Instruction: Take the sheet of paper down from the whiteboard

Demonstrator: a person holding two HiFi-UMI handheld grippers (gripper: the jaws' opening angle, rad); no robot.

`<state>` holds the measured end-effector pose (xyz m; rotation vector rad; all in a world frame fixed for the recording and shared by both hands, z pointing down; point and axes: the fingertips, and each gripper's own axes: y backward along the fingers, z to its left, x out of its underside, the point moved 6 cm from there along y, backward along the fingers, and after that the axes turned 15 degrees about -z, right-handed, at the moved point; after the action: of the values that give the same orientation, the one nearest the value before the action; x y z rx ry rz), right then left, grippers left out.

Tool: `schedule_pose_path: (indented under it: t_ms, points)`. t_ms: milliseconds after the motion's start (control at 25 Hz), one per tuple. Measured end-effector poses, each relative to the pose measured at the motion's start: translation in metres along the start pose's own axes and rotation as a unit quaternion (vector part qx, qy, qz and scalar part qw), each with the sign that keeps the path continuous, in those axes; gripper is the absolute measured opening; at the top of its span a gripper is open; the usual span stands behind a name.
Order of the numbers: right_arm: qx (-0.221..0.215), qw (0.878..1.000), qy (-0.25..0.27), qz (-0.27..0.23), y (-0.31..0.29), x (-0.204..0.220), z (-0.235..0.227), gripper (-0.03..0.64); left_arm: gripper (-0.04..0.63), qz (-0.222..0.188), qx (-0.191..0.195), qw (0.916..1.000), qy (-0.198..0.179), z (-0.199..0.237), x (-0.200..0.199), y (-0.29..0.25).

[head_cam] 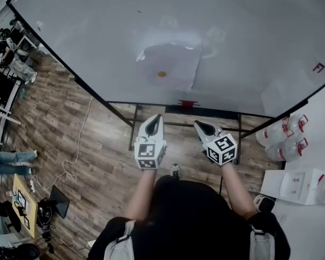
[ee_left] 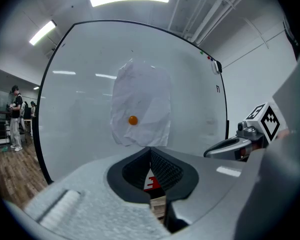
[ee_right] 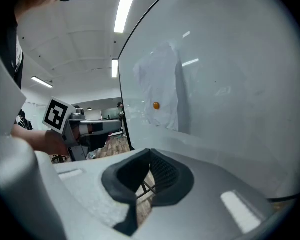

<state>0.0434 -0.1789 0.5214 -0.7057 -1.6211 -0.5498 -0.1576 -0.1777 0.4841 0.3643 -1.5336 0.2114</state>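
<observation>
A crumpled white sheet of paper (head_cam: 170, 64) hangs on the big whiteboard (head_cam: 97, 31), pinned by a small orange magnet (head_cam: 161, 74). My two grippers are side by side below the board's lower edge, well short of the paper. The left gripper (head_cam: 157, 118) is shut and empty, and the right gripper (head_cam: 200, 124) is shut and empty too. In the left gripper view the paper (ee_left: 142, 104) and magnet (ee_left: 133, 120) lie straight beyond the closed jaws, with the right gripper (ee_left: 225, 146) alongside. The right gripper view has the paper (ee_right: 162, 89) on the board to its right.
A red object (head_cam: 187, 103) sits on the board's bottom rail, over the black stand legs (head_cam: 134, 124). Water jugs (head_cam: 284, 137) stand on the floor at the right, beside a white table with a box (head_cam: 292, 184). People and desks are far left (head_cam: 8, 53).
</observation>
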Motion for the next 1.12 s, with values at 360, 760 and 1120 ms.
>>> schedule_pose_path:
  t_ms: [360, 760, 1120]
  points:
    - [0.013, 1.000, 0.004, -0.002, -0.029, -0.002, -0.005, 0.005, 0.011, -0.001, 0.011, 0.9999, 0.003, 0.027, 0.004, -0.020]
    - [0.027, 0.999, 0.018, -0.010, -0.057, -0.008, -0.008, 0.004, 0.011, -0.008, 0.029, 0.9996, -0.002, 0.055, 0.005, -0.039]
    - [0.063, 0.998, 0.019, -0.021, -0.058, -0.013, -0.021, 0.005, 0.011, -0.008, 0.054, 0.9985, -0.008, 0.061, 0.009, -0.051]
